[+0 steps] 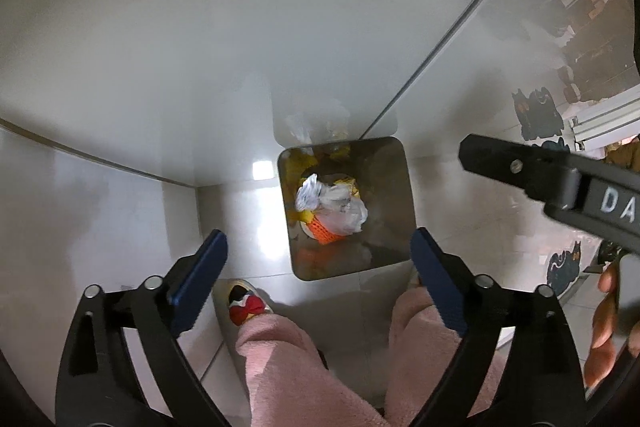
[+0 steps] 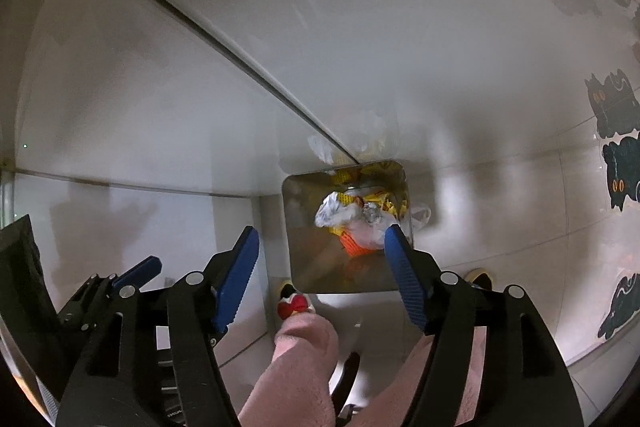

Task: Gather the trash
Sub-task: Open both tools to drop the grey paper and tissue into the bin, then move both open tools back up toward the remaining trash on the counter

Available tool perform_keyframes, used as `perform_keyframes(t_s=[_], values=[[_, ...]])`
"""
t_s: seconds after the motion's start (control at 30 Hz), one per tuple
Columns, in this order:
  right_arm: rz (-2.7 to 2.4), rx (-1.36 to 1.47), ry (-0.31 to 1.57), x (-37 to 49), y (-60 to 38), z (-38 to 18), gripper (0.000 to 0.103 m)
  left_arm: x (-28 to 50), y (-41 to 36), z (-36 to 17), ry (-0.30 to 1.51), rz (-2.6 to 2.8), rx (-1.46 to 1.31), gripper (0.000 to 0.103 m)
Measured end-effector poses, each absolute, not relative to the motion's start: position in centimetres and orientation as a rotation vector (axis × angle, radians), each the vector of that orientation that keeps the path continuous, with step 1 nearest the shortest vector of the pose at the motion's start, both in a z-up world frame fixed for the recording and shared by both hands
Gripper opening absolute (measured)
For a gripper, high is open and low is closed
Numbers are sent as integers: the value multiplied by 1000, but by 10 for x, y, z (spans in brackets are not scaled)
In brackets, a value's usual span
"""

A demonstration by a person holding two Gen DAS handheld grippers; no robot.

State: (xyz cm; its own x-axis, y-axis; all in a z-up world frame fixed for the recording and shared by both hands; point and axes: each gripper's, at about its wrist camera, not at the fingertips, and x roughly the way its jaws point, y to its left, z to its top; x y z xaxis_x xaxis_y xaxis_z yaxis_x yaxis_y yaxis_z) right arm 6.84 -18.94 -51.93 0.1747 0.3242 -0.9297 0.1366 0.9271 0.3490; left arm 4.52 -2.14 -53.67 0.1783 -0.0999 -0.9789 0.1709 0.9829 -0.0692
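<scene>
A square metal bin (image 1: 394,187) stands on the floor against the white wall, straight below both grippers. Inside lie a crumpled white plastic bag (image 1: 338,205), an orange mesh piece (image 1: 326,233) and yellow wrappers (image 1: 346,183). My left gripper (image 1: 318,239) hangs open above the bin's near edge, with nothing between its blue pads. In the right wrist view the same bin (image 2: 312,259) shows, and my right gripper (image 2: 323,234) is open and empty over it. The white bag (image 2: 336,213) lies just beyond its right pad.
The person's legs in pink trousers (image 1: 288,359) and a slipper with a red bow (image 1: 246,303) stand just in front of the bin. A hand (image 1: 602,331) holds the right gripper's black body (image 1: 520,169). Dark cat-shaped stickers (image 1: 538,113) lie on the tiled floor to the right.
</scene>
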Motion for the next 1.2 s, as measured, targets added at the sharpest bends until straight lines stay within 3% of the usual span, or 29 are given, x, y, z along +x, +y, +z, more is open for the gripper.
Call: perform_keyframes(t_s=[0.13, 0.2, 0.77, 1.2], values=[[144, 378, 1374, 64, -193, -503, 87, 41, -16, -518, 1357, -192, 58, 94], [152, 349, 1364, 60, -195, -490, 92, 38, -15, -506, 1343, -199, 57, 95], [231, 230, 1063, 28, -224, -314, 93, 27, -3, -320, 1093, -251, 82, 95], [171, 241, 919, 67, -245, -246, 94, 59, -10, -235, 947, -239, 89, 95]])
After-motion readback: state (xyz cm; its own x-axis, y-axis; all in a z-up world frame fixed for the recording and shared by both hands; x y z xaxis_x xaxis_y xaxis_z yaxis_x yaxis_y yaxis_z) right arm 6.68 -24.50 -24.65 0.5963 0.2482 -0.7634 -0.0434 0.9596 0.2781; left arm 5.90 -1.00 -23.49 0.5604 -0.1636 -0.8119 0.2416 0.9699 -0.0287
